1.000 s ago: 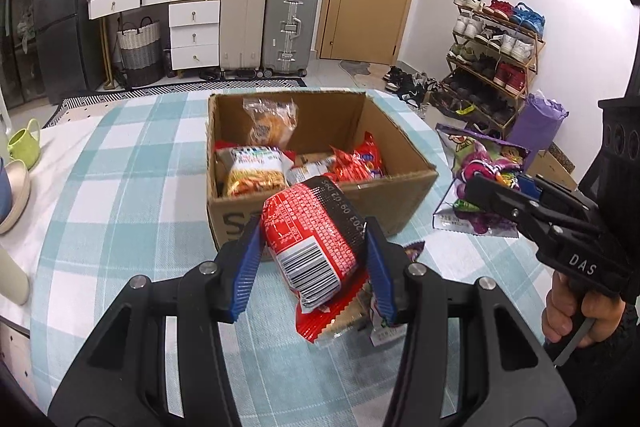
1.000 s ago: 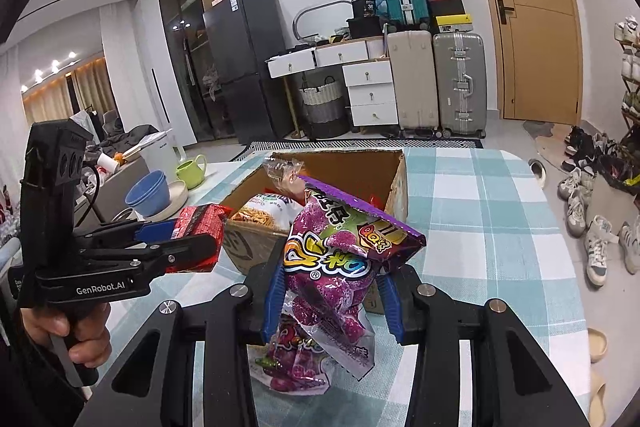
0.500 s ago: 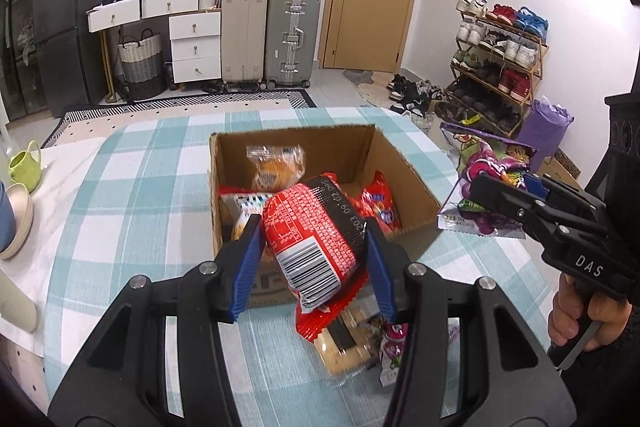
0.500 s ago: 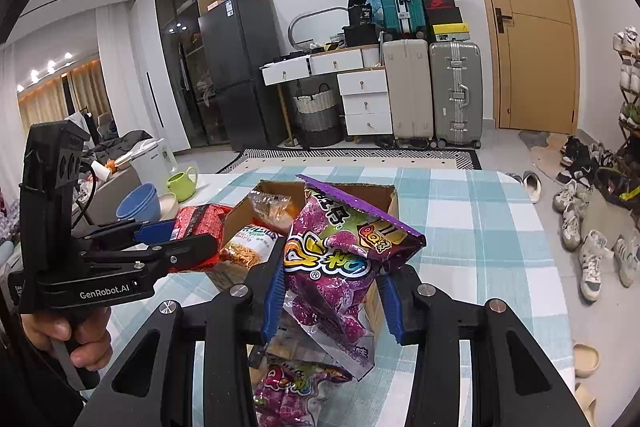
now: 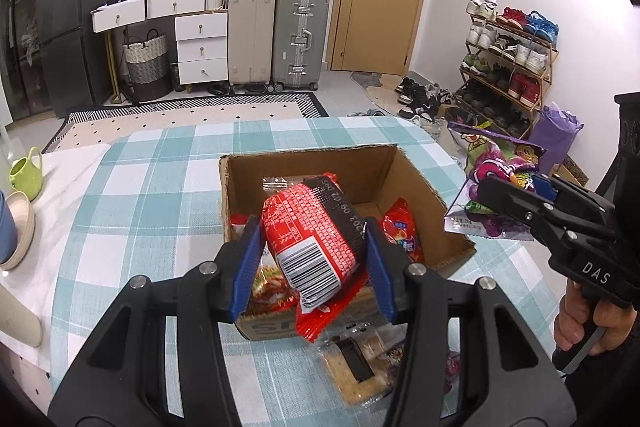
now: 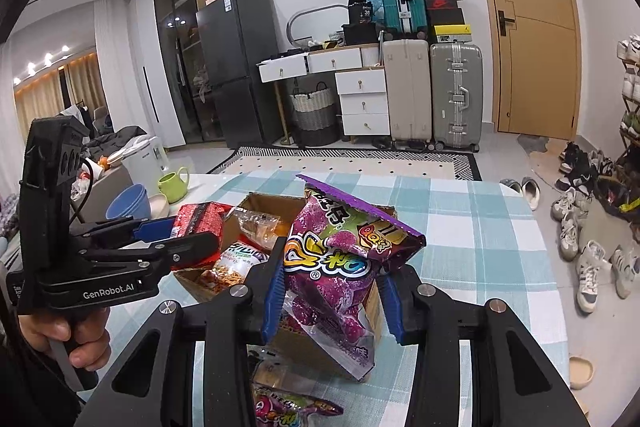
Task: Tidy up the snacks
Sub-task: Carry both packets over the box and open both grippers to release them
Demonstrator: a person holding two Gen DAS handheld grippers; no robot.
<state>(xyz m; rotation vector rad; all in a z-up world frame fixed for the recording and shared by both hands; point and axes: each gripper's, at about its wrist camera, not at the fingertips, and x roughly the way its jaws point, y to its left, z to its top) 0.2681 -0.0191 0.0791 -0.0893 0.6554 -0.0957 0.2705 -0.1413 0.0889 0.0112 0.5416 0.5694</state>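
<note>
Right wrist view: left hand-held gripper (image 6: 188,233) reads "GenRobot.AI", apparently clamping red packet (image 6: 199,219)

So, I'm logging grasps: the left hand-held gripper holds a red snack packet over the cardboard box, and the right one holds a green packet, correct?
Not quite. The right hand-held gripper holds a purple snack packet, as the right wrist view shows. The left hand-held gripper does hold the red barcoded snack packet over the brown cardboard box.

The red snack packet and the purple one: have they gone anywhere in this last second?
Both rose and moved forward toward the cardboard box. The red packet now hangs over its opening in the left tongs; the purple packet nears it in the right tongs. Both grips stayed shut; the box stayed put.
</note>
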